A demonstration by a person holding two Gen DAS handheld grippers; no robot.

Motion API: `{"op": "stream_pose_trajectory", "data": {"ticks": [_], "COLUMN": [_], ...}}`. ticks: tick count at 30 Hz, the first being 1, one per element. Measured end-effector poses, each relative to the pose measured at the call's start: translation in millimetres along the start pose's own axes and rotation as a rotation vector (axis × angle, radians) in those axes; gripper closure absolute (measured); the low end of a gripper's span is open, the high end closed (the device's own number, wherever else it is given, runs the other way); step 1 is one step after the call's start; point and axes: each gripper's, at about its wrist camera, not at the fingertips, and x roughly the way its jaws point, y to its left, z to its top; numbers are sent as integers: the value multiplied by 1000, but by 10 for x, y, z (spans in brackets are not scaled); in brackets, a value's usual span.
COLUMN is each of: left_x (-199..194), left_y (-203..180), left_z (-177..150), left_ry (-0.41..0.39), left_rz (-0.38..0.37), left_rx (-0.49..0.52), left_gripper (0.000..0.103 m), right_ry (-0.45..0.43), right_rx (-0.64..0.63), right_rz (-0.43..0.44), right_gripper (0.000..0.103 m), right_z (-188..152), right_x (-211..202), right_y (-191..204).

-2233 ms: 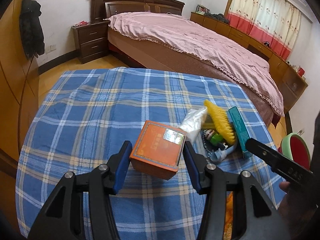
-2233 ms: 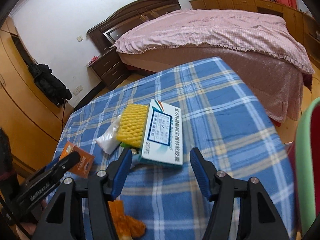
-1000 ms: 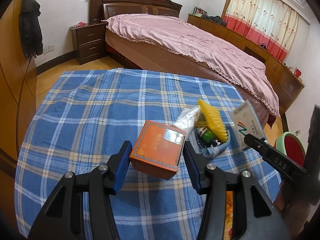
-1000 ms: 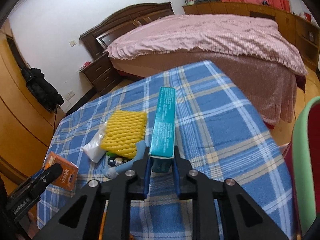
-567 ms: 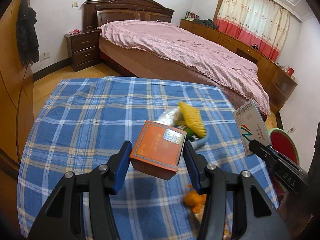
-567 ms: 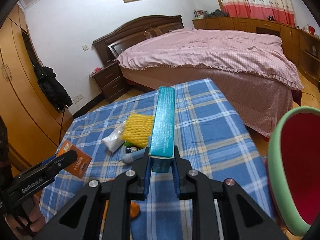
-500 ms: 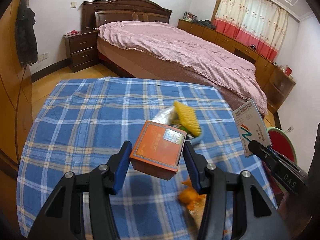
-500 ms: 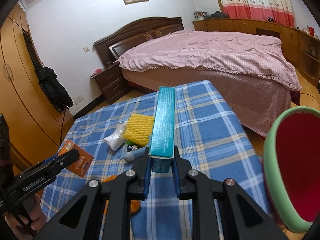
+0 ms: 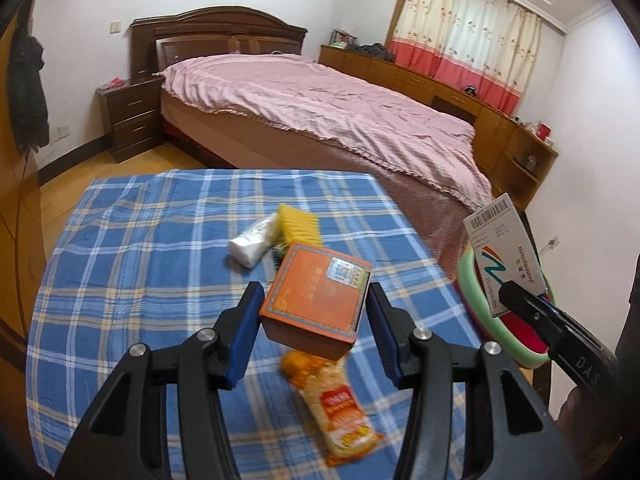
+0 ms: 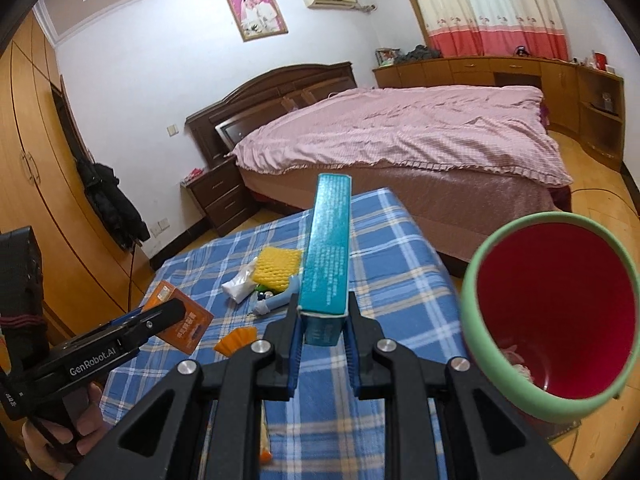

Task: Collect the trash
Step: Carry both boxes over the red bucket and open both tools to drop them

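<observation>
Right gripper [image 10: 322,330]: clamped on teal box [image 10: 326,248], held upright. Left gripper [image 9: 314,324]: grasping orange box [image 9: 318,300]. Step: transfer. Next: swing toward bin [image 10: 480,344] at 3 o'clock, release.

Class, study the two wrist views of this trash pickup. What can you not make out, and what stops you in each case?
- Snack wrapper: print blurred, left view.
- Small items beside the yellow foam net: too small, right view.
- Bin contents: mostly hidden by its wall, right view.
- Orange box: underside hidden, both views.
</observation>
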Motion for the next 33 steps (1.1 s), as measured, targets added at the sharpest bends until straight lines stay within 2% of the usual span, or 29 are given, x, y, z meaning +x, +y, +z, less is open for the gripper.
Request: {"op": "stream_pose_trajectory", "data": {"ticks": [20,28,33], "left_x": [-187,-55,86], "left_y": [-839,-1274,-1521], "left_z": [12,30,5], "left_ry": [-2,4,18], "left_rz": [-146,-199,-242], "left_rx": [124,200,224], "left_gripper": [50,50,50], "right_ry": [-139,-173,-162], "right_rx": [59,88,117], "right_rz": [-110,-187,-239], "right_gripper": [82,82,82], "right_z": [-65,-44,-58], "right_x": [-905,-1143,-1180], "right_y": [-410,-696,-945]}}
